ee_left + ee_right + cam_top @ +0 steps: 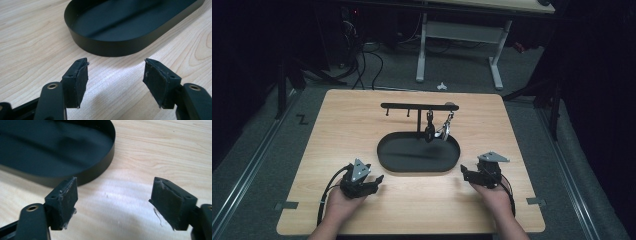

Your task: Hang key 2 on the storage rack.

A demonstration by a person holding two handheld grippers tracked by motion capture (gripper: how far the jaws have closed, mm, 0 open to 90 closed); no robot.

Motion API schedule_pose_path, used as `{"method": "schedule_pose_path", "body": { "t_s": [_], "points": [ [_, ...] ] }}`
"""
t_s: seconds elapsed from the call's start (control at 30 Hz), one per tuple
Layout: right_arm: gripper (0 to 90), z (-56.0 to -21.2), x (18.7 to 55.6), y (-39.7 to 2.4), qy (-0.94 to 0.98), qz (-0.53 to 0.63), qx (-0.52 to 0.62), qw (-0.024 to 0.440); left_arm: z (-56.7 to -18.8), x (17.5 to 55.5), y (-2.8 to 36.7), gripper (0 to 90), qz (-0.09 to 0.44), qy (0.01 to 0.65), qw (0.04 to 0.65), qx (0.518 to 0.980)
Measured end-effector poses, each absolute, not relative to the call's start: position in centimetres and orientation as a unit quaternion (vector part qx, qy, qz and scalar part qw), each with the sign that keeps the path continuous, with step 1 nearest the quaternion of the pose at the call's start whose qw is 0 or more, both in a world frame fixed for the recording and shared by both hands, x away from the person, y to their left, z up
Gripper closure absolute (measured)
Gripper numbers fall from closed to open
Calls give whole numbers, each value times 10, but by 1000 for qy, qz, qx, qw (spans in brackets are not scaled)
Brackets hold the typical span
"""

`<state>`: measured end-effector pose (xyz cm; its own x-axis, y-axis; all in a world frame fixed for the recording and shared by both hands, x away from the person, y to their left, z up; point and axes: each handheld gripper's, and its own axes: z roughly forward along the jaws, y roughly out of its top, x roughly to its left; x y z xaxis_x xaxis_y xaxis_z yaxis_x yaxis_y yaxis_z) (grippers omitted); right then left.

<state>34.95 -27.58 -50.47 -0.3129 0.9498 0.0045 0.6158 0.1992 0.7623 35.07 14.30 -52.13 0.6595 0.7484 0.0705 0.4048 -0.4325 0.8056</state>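
Tray point(75, 173) just beyond right claw point(113, 200).

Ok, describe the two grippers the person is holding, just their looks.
Both are black. The left gripper and right gripper each carry a grey three-cornered plate on top and trail a black cable toward the person. Up close, each jaw ends in a dark, worn rubber pad with frayed edges, fixed by a brass-coloured rivet. No sleeves are visible.

One wooden table point(362, 210); one black oval tray point(384, 150) with one hook rack point(412, 106); two items hanging point(430, 131); two grippers, left gripper point(374, 181) and right gripper point(465, 173).
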Motion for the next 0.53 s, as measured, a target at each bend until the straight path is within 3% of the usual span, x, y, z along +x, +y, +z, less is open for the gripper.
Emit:
{"method": "schedule_pose_path", "body": {
  "t_s": [0.13, 0.2, 0.53],
  "points": [
    [176, -512, 323, -283, 725, 360, 519, 273, -520, 349, 140, 364, 214, 355, 403, 816],
    [172, -516, 313, -288, 728, 366, 516, 263, -520, 349, 137, 366, 213, 353, 405, 816],
    [163, -520, 311, -288, 725, 371, 521, 255, -515, 342, 132, 358, 218, 335, 412, 818]
  ]
}}
